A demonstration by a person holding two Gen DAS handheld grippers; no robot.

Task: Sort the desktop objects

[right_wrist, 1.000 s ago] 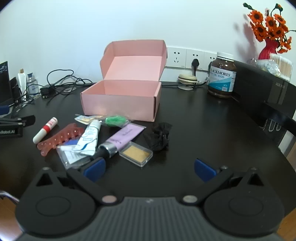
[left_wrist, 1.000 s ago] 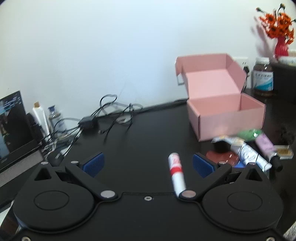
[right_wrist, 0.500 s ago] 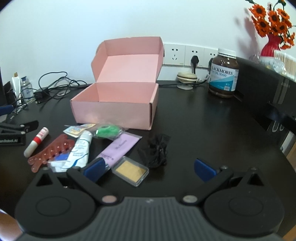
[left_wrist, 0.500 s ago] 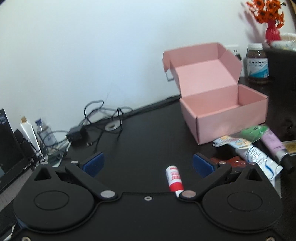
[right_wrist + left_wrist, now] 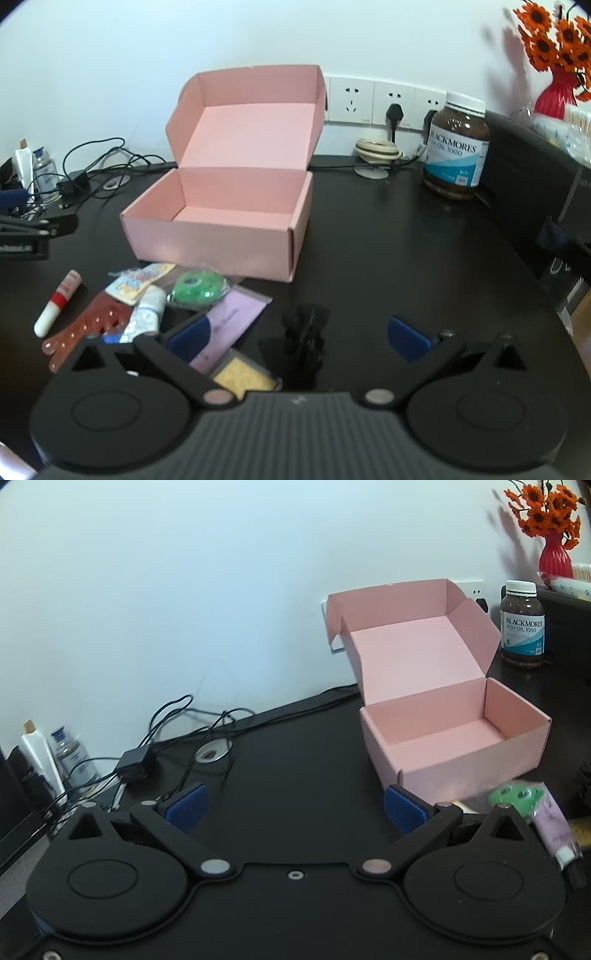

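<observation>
An open pink box (image 5: 221, 218) stands mid-table, empty inside; it is also in the left wrist view (image 5: 454, 731). In front of it lies a pile: a red-and-white stick (image 5: 59, 297), a red toothed piece (image 5: 85, 328), a white tube (image 5: 147, 314), a green bagged item (image 5: 197, 288), a purple tube (image 5: 229, 321), a yellow case (image 5: 243, 376) and a black scrunchie (image 5: 304, 328). My right gripper (image 5: 299, 338) is open, low over the scrunchie. My left gripper (image 5: 295, 806) is open and holds nothing; from the right wrist view it hovers at the far left (image 5: 33, 232).
A brown supplement jar (image 5: 456, 147) and a coiled cable (image 5: 376, 149) stand by the wall sockets (image 5: 369, 99). A black cabinet (image 5: 528, 184) with a red vase (image 5: 557, 92) fills the right. Cables and a charger (image 5: 133, 764) plus small bottles (image 5: 70, 757) crowd the back left.
My left gripper rose and swung right, and the red-and-white stick dropped out of its view. My right gripper moved forward and down, bringing the scrunchie between its fingers.
</observation>
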